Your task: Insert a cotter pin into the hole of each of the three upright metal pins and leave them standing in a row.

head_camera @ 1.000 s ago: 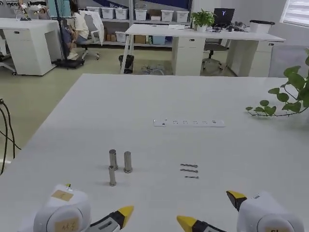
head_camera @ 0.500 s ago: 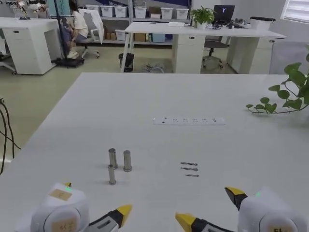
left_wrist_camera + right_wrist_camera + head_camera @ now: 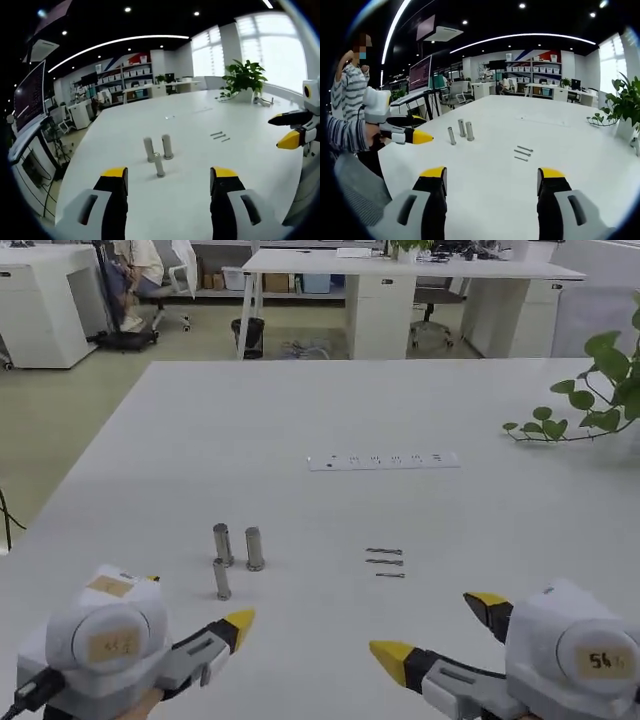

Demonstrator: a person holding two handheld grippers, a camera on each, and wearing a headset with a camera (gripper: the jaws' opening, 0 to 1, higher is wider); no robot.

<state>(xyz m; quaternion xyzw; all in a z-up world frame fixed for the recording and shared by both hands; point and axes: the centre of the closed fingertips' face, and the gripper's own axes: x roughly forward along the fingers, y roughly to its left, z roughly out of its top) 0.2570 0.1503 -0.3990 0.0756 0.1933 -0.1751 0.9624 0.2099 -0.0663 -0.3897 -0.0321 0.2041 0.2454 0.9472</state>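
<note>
Three short upright metal pins [image 3: 254, 548] stand in a tight cluster left of centre on the white table; they also show in the left gripper view [image 3: 159, 164] and the right gripper view [image 3: 462, 128]. Three small cotter pins [image 3: 385, 562] lie flat side by side to their right [image 3: 219, 135] [image 3: 522, 152]. My left gripper [image 3: 196, 598] [image 3: 169, 172] is open and empty, hovering short of the metal pins. At the near right, my right gripper [image 3: 435, 625] [image 3: 492, 173] is open too, short of the cotter pins with nothing between its jaws.
A white power strip [image 3: 384, 461] lies farther back at the table's middle. A leafy plant [image 3: 590, 390] reaches in from the right edge. Beyond the table's far edge are other white desks [image 3: 400, 265] and a seated person [image 3: 135, 260].
The head camera has tilted down. Both grippers have come a little forward over the table, still open. The metal pins and cotter pins have not moved.
</note>
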